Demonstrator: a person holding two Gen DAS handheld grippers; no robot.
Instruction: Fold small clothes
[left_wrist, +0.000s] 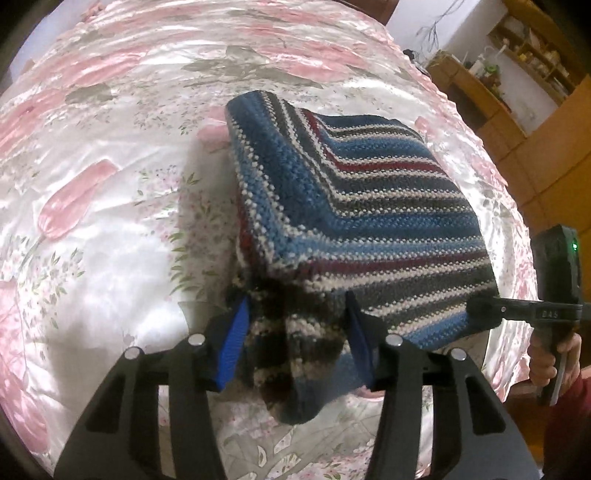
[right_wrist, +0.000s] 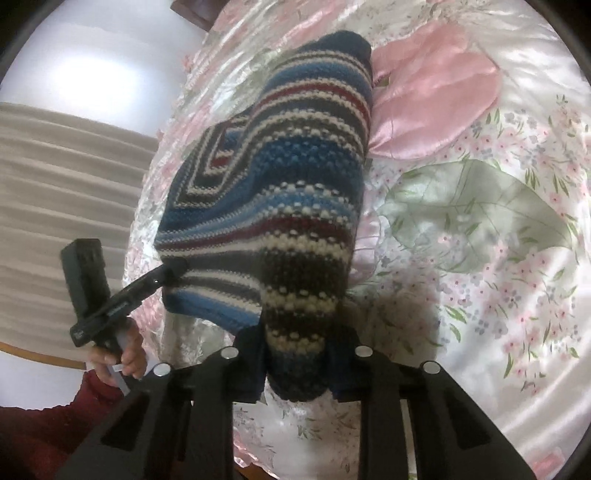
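A striped knit garment in blue, white, grey and dark red is held up by its near edge over the bed; its far end rests on the cover. My left gripper is shut on a bunched near corner, the knit filling the gap between its blue pads. In the right wrist view the garment runs away from my right gripper, which is shut on the other near corner. Each view shows the other gripper clamped on the hem: the right one, the left one.
A shiny satin bed cover with pink flowers and green leaves lies under everything. Wooden shelves stand beyond the bed's right edge. A hand with a dark red sleeve holds the left gripper's handle; a pale wall is behind.
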